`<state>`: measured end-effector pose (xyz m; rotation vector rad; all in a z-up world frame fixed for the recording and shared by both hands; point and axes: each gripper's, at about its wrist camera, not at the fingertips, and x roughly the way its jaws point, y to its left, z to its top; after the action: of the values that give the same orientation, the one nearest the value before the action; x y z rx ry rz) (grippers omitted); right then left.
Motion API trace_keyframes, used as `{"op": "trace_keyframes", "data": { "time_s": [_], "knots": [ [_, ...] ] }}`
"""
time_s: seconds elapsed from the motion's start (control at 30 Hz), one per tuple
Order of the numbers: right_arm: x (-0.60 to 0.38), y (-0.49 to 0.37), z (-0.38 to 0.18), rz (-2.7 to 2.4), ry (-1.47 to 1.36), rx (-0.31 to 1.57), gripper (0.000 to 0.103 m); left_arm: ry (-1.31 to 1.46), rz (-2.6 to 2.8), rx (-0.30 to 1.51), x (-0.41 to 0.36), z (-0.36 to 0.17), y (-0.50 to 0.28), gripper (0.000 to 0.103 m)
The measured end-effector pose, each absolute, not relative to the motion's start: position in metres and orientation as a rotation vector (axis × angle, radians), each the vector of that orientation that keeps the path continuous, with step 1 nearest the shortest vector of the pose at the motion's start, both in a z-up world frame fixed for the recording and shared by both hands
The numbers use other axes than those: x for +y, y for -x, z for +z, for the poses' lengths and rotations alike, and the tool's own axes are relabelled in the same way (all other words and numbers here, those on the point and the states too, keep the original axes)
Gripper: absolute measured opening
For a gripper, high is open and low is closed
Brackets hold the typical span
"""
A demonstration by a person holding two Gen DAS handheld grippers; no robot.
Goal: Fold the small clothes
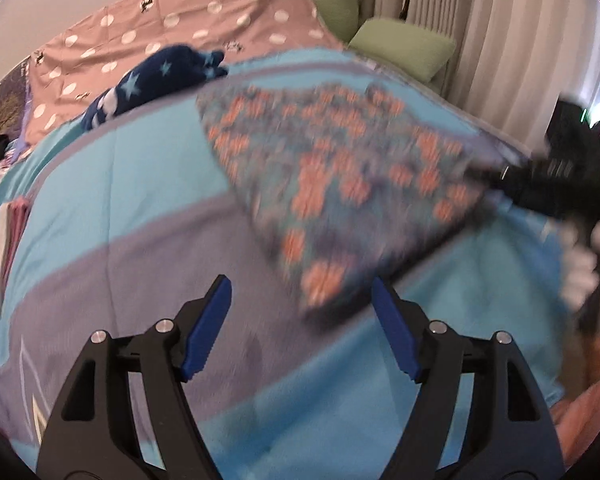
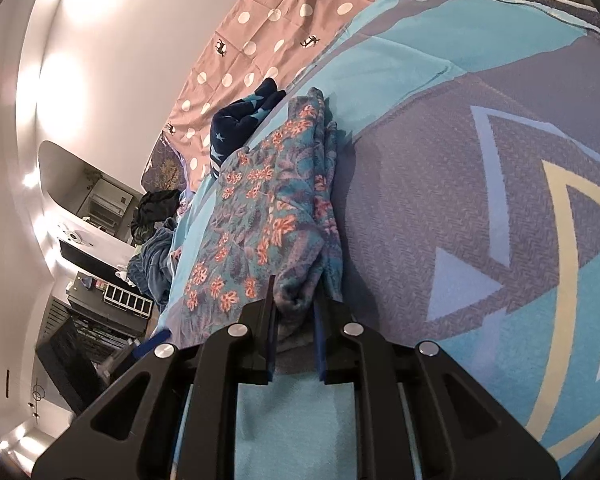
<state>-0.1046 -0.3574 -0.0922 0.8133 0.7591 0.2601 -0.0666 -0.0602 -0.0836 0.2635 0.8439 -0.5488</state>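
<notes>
- In the right wrist view, a pale wall (image 2: 112, 60) with bright glare fills the far left; below it dark shelving (image 2: 112, 300) holds small clutter too small to make out.
- A heap of dark clothes (image 2: 156, 208) lies at the bed's far edge, close to the shelving.
- The bed carries a quilt (image 1: 112, 184) in broad turquoise and grey-violet blocks; the right wrist view shows a woven herringbone texture in the grey part, with pale triangles and a cream arc printed on it.
- Behind the quilt lies a dusty-pink sheet (image 1: 188, 12) with white dots and small dark deer figures, creased in a square grid.
- A navy garment (image 1: 152, 80) with pale blue stars lies bunched where sheet and quilt meet; it looks fleecy.
- The left tool (image 1: 300, 320) hangs over the quilt with its blue ribbed pads wide apart and nothing between them; one pad stands just beside the near corner of the floral garment (image 1: 332, 176).
- That floral garment, teal-grey with orange blossoms, lies spread on the quilt, blurred in the left view, soft and doubled along one edge in the right view.
- The right tool (image 2: 296, 308) is clenched on a bunched fold of the floral garment at its near corner.
- A gloved hand (image 1: 584, 264) grips the right tool's black handle.
- Green cushions (image 1: 404, 48) and pleated beige curtains (image 1: 480, 40) stand beyond the bed at the right.
</notes>
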Motion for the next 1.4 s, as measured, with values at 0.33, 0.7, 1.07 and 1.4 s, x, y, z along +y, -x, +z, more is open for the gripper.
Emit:
{"op": "trace_keyframes", "data": {
  "time_s": [0.33, 0.7, 1.07, 1.4],
  "knots": [
    [-0.352, 0.104, -0.093, 0.235, -0.807, 0.780, 0.017, -0.241, -0.457, 0.824, -0.062, -0.096, 0.059, 0.074],
    [-0.358, 0.103, -0.101, 0.122, -0.824, 0.816, 0.008, -0.294, -0.303, 0.806, -0.054, -0.103, 0.061, 0.076],
    [-0.348, 0.114, -0.061, 0.071, -0.640, 0.730, 0.016, -0.308, -0.429, 0.762, -0.064, -0.076, 0.089, 0.053],
    [-0.310, 0.084, -0.052, 0.198, -0.502, 0.715, 0.018, -0.330, -0.509, 0.699, -0.090, -0.056, 0.088, 0.046]
  ]
}}
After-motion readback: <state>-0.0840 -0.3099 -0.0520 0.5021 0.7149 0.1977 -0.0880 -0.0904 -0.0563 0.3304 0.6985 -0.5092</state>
